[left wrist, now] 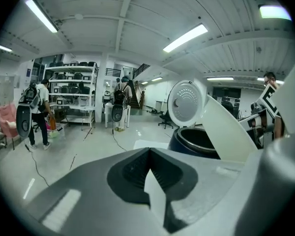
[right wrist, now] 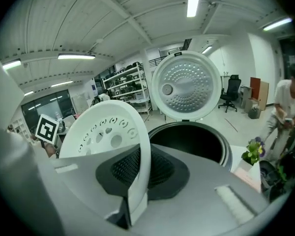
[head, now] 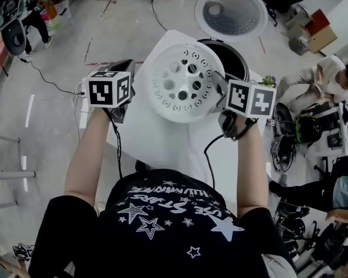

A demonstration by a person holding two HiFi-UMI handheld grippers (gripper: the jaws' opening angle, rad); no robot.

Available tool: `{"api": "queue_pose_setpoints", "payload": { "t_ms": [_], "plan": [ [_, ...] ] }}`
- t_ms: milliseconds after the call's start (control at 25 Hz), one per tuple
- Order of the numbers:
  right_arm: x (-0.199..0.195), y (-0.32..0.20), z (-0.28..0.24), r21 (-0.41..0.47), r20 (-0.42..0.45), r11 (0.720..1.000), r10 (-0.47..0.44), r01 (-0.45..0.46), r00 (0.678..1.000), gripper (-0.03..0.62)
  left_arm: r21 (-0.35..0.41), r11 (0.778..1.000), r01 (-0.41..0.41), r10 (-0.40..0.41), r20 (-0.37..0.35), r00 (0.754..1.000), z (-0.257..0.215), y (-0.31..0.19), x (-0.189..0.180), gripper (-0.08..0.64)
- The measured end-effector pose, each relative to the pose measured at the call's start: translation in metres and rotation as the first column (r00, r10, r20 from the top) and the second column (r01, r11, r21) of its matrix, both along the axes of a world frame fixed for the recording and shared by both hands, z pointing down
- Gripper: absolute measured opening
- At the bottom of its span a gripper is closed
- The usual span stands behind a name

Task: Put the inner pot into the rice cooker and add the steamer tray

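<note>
White, round, hole-dotted plastic steamer tray hangs centre frame, its thin rim pinched by left gripper and right gripper, over the dark, open rice cooker.

The white, round steamer tray, pierced with holes and slots, is hanging tilted just in front of the rice cooker. The left gripper and right gripper are pinching its rim on opposite sides. The dark cooker is standing with its lid swung fully open, and the black inner pot is sitting inside it.
</note>
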State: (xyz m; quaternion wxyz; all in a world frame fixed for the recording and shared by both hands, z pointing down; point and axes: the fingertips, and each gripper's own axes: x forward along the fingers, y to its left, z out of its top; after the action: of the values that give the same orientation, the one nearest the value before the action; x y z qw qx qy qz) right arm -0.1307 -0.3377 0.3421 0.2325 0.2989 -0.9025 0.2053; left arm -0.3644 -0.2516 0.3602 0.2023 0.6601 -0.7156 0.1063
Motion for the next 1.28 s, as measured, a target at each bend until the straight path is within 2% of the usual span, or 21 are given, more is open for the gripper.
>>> {"api": "queue_pose_setpoints", "payload": {
  "t_ms": [280,560,720,920,1280],
  "plan": [
    [0.040,-0.052,-0.039,0.026,-0.002,0.995,0.095,-0.095,0.995,0.052,0.032,0.996,-0.083,0.083,-0.011,0.996,-0.033,-0.048,0.029,0.002],
    [0.065,-0.100,-0.046,0.069,-0.052,0.980,0.189,-0.185,0.981,0.053,0.047,0.985,-0.167,0.168,-0.018,0.986,-0.029,-0.070,0.050,0.002],
    [0.070,-0.118,-0.044,0.051,-0.066,0.974,0.223,-0.220,0.973,0.052,0.045,0.981,-0.188,0.190,-0.025,0.982,-0.030,-0.079,0.053,0.002],
    [0.080,-0.138,-0.021,0.010,-0.108,0.970,0.244,-0.244,0.964,0.054,0.034,0.977,-0.213,0.214,-0.027,0.977,-0.024,-0.093,0.063,0.002],
    [0.074,-0.150,0.027,-0.051,-0.224,0.969,0.223,-0.240,0.949,0.054,0.005,0.972,-0.237,0.237,-0.050,0.970,-0.009,-0.098,0.067,0.002]
  ]
}}
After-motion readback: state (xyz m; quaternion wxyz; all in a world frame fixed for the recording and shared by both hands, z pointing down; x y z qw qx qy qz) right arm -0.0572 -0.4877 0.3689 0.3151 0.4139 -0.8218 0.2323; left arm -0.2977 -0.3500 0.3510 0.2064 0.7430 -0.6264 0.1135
